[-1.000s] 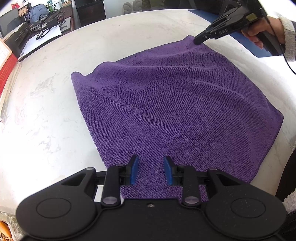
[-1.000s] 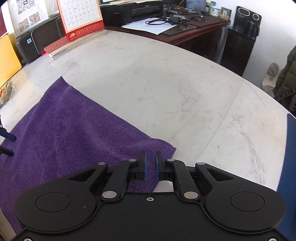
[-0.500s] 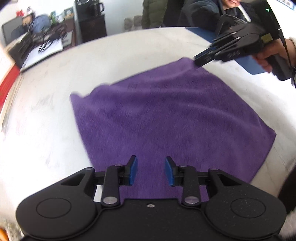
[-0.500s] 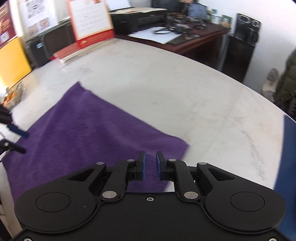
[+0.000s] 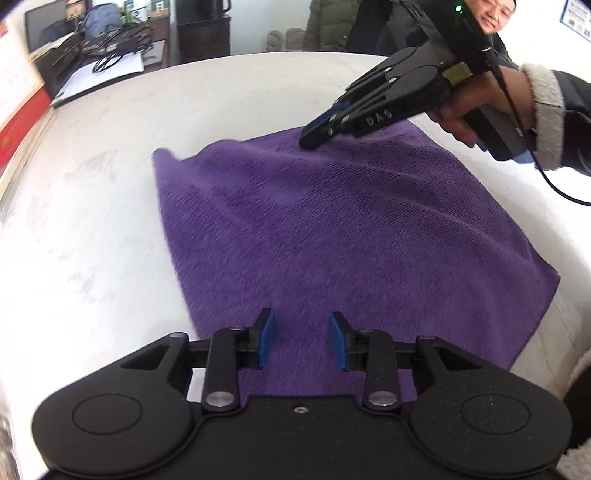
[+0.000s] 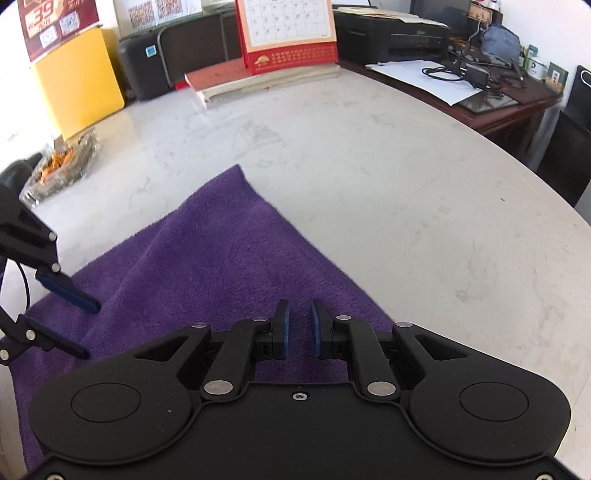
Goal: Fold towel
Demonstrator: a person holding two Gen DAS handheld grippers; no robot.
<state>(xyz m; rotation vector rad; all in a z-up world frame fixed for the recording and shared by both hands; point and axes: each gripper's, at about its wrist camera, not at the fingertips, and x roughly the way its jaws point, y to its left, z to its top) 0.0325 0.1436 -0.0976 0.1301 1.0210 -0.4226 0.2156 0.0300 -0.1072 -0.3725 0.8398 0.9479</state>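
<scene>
On the white marbled table [image 6: 369, 177], largest item first:

Table: broad, rounded edge, pale veined top; bears all that follows.

Purple towel [image 5: 351, 236]: one piece, spread flat and unfolded on the tabletop, slight ripples near its far edge, one corner pointing toward the calendar side. Both grippers sit over it.

Yellow board [image 6: 79, 85]: upright at the table's far side, beside a dark printer-like box.

Desk calendar [image 6: 288, 33]: red base, white grid page, standing on a stack of flat books at the table's far edge.

Left gripper [image 5: 302, 338]: black body, blue pads, held above the near edge of the towel. Jaws part open, a clear gap between the pads, only towel surface seen below; nothing gripped.

Right gripper [image 6: 298, 330]: same make, held in a hand [image 5: 476, 107] with a fleece-cuffed sleeve, tips low over the towel's far edge near a corner. Jaws nearly together, a narrow gap showing between the pads; no cloth pinched in it.

Clear dish [image 6: 62, 166]: holds orange pieces, near the yellow board.
</scene>
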